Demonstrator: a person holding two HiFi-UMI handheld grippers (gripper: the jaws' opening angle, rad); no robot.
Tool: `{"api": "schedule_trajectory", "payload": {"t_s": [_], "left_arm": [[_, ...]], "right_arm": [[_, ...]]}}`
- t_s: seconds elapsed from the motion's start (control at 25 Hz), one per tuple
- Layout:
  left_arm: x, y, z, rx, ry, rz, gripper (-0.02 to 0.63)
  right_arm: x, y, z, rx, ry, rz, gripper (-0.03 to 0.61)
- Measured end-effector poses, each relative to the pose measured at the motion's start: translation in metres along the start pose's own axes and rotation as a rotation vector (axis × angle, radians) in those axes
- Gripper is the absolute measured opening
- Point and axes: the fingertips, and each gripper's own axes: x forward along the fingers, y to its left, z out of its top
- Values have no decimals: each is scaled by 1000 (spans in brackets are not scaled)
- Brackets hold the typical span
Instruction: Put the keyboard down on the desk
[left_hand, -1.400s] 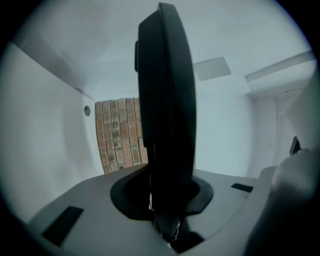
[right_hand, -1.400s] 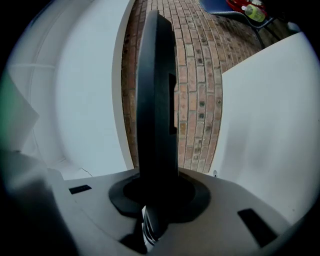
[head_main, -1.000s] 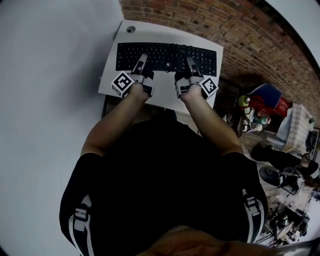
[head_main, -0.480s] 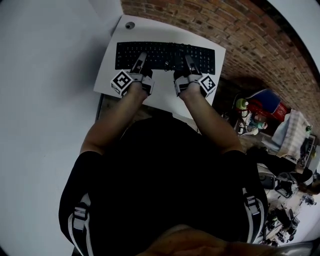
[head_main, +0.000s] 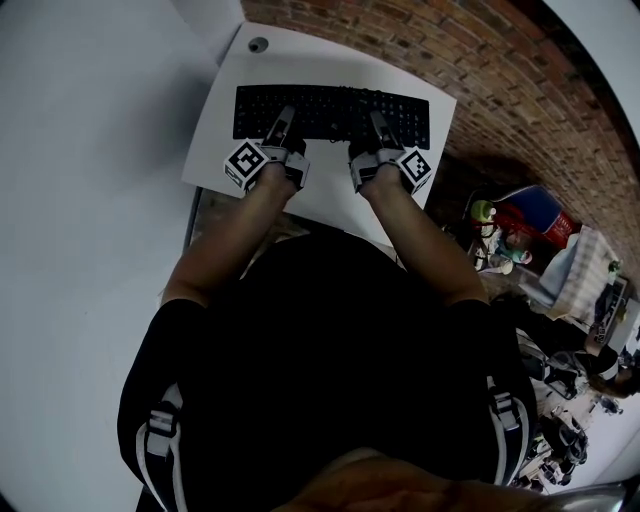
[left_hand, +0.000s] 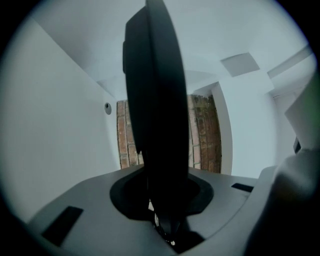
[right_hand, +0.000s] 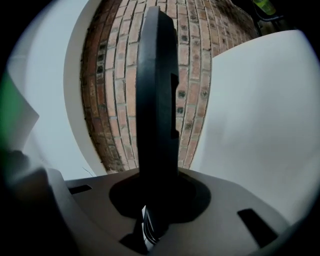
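Head view: the person looks steeply down over a black shirt and two bare forearms stretched toward a white desk (head_main: 215, 150) that stands against a brick wall (head_main: 420, 50). The black keyboard (head_main: 333, 103) lies lengthwise over the far half of the desk, keys up. A round cable hole (head_main: 259, 44) sits in the desk's far left corner. The left gripper (head_main: 283, 115) reaches onto the keyboard's near edge left of centre, its marker cube (head_main: 245, 163) toward the person. The right gripper (head_main: 377, 120) does the same right of centre, with its cube (head_main: 415, 168) just beside the wrist. From here I cannot tell whether the keyboard touches the desk. Clutter lies on the floor at the right, among it a red and blue thing (head_main: 535, 205).

Left gripper view: the picture is rolled, so the keyboard (left_hand: 155, 115) shows edge-on as a tall dark slab that rises out of the grey gripper body. The jaws are clenched on it. The white desk (left_hand: 65, 140) fills the left, the cable hole (left_hand: 107, 107) on it. Brick shows on both sides of the slab.

Right gripper view: the keyboard (right_hand: 156, 100) again stands edge-on between the jaws, which are grasping it. The desk surface (right_hand: 255, 125) fills the right. A strip of brick wall (right_hand: 192, 100) shows between slab and desk, so at this end the keyboard appears to stand clear of the surface
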Motion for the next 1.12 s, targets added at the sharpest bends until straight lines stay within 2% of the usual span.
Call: {"api": "schedule_trajectory", "payload": {"t_s": [0.4, 0.68, 1.12], "left_arm": [[23, 35, 0, -9, 2, 47, 91], [34, 66, 6, -9, 5, 83, 92], [37, 115, 5, -24, 23, 151, 94]], "right_arm": [[27, -20, 10, 23, 30, -43, 91], [46, -52, 18, -6, 43, -67, 91], [59, -97, 16, 24, 60, -149, 91]]}}
